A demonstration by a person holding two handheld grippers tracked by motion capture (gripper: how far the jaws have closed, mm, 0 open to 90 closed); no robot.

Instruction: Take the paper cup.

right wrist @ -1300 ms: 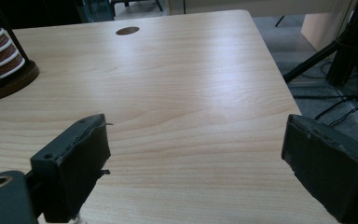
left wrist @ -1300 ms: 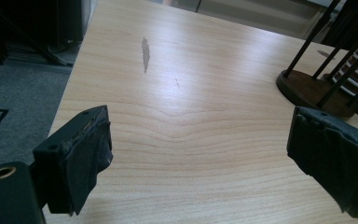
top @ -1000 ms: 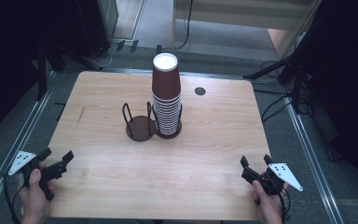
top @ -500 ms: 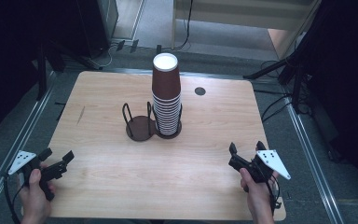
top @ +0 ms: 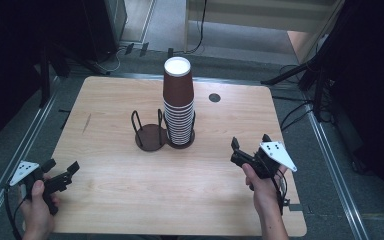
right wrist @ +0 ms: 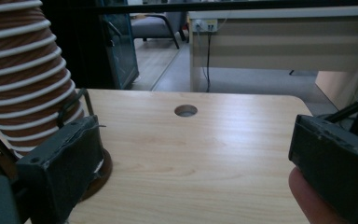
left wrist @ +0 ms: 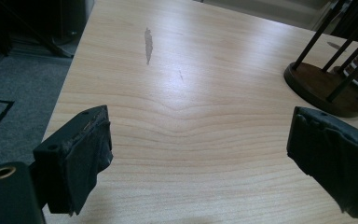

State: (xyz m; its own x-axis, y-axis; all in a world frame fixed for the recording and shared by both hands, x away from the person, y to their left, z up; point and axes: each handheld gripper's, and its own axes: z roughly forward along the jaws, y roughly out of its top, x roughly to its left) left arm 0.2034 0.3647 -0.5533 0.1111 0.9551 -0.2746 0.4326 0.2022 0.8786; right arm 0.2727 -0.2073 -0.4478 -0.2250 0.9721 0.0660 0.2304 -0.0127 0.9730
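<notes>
Stack of cups point(top: 178, 107) stands upright in the right bay of the two-bay holder point(top: 150, 136) at table centre. Right gripper point(top: 250, 150), jaws apart and empty, faces it, presumably to grasp. Left gripper point(top: 60, 172), also apart, waits near the table's point(top: 120, 200) corner.

cup stack point(right wrist: 25, 79): top cut off by frame edge | holder base point(left wrist: 324, 91): right part cut off

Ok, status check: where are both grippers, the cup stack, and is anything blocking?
Left gripper open, empty, at table's near left edge. Right gripper open, empty, short of the cup stack. Stack upright in right holder ring. Path clear.
</notes>
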